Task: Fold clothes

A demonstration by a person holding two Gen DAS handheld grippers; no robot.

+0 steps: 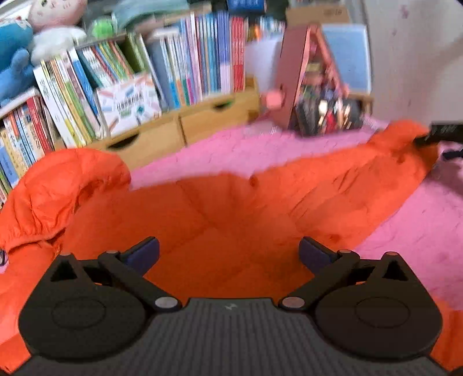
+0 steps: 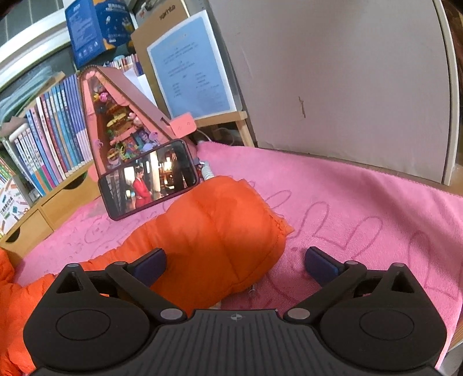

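Orange jacket (image 1: 220, 219) on pink towel (image 2: 361, 202); left gripper (image 1: 228, 254) and right gripper (image 2: 235, 261) spread wide, empty; lettering unreadable.

No legible txt, blue sheet (image 2: 191, 66) print too small, book spines (image 1: 199, 55) blurred, cardboard box (image 2: 162, 17) lettering unclear

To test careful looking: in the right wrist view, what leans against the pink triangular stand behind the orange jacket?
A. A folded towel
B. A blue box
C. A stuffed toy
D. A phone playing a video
D: a phone with a lit screen leans against the pink triangular stand, just beyond the orange jacket.
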